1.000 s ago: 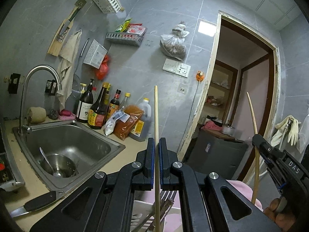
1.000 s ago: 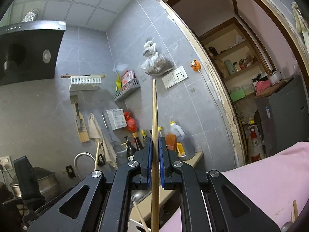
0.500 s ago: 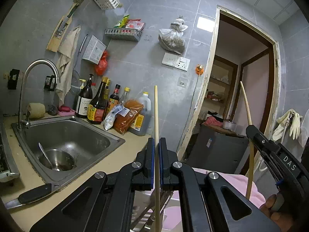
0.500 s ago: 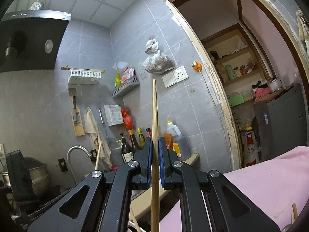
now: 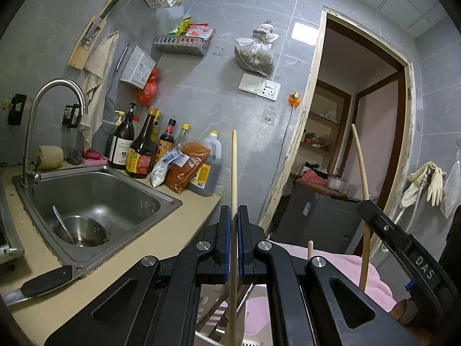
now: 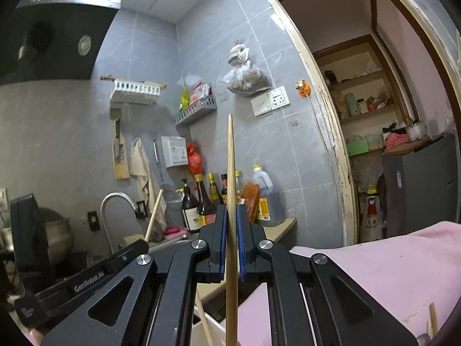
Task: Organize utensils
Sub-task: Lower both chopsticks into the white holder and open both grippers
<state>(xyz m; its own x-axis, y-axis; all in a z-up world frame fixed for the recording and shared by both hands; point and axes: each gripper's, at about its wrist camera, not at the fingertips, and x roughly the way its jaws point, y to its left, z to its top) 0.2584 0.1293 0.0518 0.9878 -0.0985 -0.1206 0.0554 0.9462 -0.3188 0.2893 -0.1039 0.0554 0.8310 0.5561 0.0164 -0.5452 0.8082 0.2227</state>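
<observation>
Chopsticks are held upright, two counted (one per hand): the left tongs (image 5: 234, 242) pinch one chopstick (image 5: 234, 178), the right tongs (image 6: 229, 239) another (image 6: 230, 173). Only the left view shows a sink (image 5: 161, 201) at 9 o'clock.

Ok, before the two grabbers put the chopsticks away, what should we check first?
1. Left gripper shut on its chopstick: ok.
2. Right gripper shut on the darker chopstick: ok.
3. Both sticks upright in the jaws, not slipping sideways: ok.
4. The two sticks apart, not crossing: ok.
5. White rack below the left gripper, open slot free: cannot tell, mostly hidden.
6. Knife at the sink edge, out of the way: ok.
</observation>
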